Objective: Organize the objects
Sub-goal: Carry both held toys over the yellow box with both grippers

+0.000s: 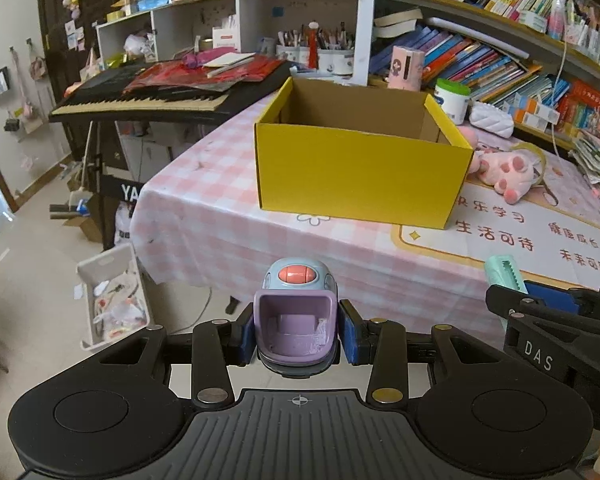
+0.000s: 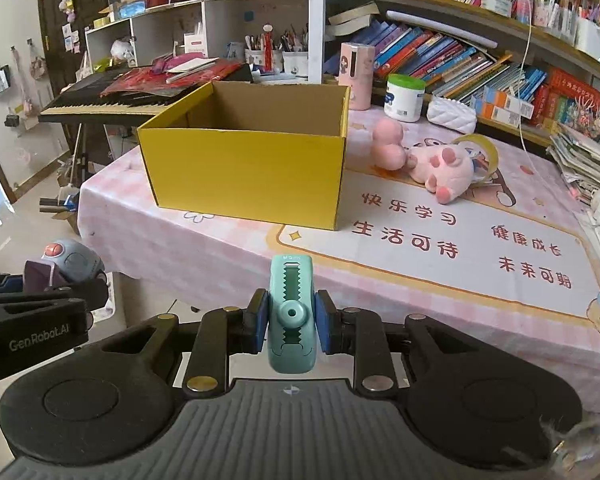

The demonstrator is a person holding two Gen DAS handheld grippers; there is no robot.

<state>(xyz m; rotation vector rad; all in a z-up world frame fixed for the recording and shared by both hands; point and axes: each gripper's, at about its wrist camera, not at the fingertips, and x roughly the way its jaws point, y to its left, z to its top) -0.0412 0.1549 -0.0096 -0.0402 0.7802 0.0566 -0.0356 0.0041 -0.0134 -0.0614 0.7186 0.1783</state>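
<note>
Here, at the far left, a black keyboard (image 1: 140, 98) on a stand carries red papers, with white cubby shelves behind it. Below it on the floor stands a white bin (image 1: 112, 300) of odds and ends. The left claw (image 1: 298, 334) is clamped on a purple-and-blue toy (image 1: 298, 312) with an orange button on top — its blue pads press the toy's two sides, and it hangs in the air just off the near edge of the table (image 1: 204, 200), which wears a pink checked cloth. Further in, on the table, sits an open yellow box (image 2: 244, 168), its brown inside showing nothing from these angles. The right claw (image 2: 291, 322) grips a mint-green toothed clip-like piece (image 2: 291, 312) upright between its pads, over the table's near edge and short of the box. Right of the box lies a pink plush toy (image 2: 440, 166) against a roll of tape (image 2: 482, 150) — behind them a white jar (image 2: 405, 98) with a green lid and slanting rows of books (image 2: 460, 56).
</note>
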